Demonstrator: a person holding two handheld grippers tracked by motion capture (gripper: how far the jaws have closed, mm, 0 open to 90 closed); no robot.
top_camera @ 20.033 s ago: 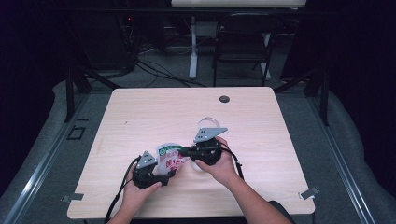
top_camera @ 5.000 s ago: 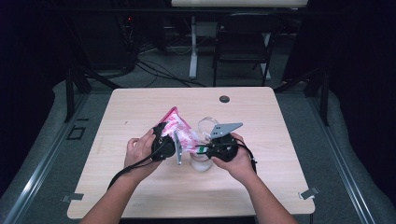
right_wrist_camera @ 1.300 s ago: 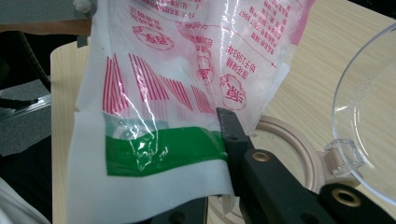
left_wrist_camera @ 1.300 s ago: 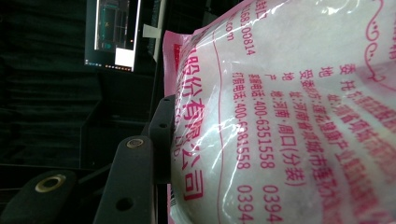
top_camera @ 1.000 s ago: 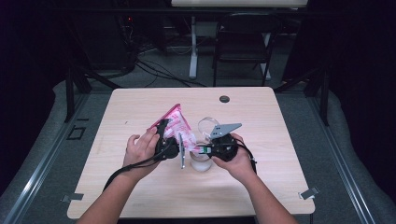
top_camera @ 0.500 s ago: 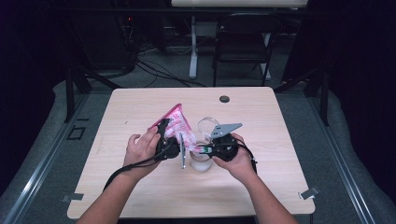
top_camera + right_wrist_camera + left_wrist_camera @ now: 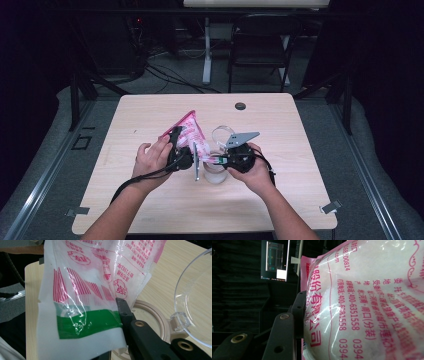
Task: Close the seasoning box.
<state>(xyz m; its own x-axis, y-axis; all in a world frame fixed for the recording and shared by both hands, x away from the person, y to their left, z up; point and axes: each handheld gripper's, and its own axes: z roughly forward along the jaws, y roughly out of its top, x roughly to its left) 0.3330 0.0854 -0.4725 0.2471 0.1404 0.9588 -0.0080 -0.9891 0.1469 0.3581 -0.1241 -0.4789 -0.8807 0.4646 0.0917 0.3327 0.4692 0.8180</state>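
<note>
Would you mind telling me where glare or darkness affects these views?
High view: table evenly lit, surroundings dark. Left gripper view: white streaks of glare on the bag, background dim. Right gripper view: glare on the bag's film, sheen on the clear lid.

1. High view: table [image 7: 150, 200] evenly lit from above, surroundings nearly black; soft, slightly grainy.
2. Gripper views: white glare streaks on the bag [image 7: 372, 302]; near jaws blurred, background dim.

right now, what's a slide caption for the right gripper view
Right gripper pinches the green edge of a tilted pink bag over an open jar, its clear lid flipped aside.
</note>
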